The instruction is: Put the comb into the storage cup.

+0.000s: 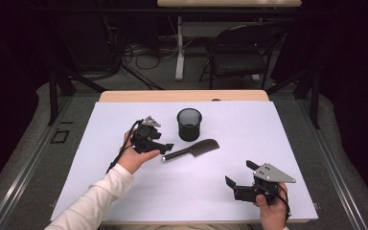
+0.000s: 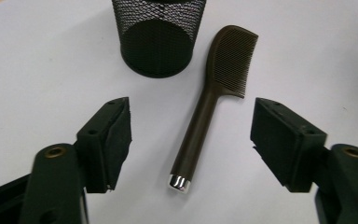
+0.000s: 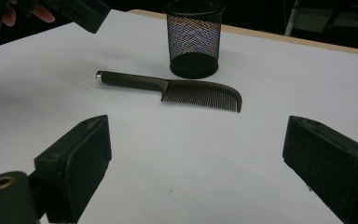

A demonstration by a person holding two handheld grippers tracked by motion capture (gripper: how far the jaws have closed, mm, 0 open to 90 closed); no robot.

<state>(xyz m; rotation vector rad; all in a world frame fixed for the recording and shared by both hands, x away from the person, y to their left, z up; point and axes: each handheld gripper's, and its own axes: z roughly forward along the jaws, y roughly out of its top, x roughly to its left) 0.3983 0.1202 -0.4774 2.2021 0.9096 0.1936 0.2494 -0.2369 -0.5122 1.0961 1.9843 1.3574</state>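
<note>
White sheeting covered my table, with a strip of pale wood showing along its far edge. On it, toward the far middle, stood the black mesh cup, upright and round, its weave open enough to see through in my right tongs' view. Just in front of the cup, near it but not touching, lay the dark brown comb, flat on the sheet, its toothed head pointing toward my right and its handle running back toward my left, ending in a small shiny metal cap. My left tongs sat right at that capped end; in the left gripper view the handle lay in the gap between the two black pads, which stood wide on either side without pressing on it, so I held nothing there. My right tongs rested near the table's front right corner, well apart from the comb and the cup, jaws spread wide with only bare white sheet between them. From there the comb lay side-on beyond the pads, teeth facing me, the cup just behind it.
</note>
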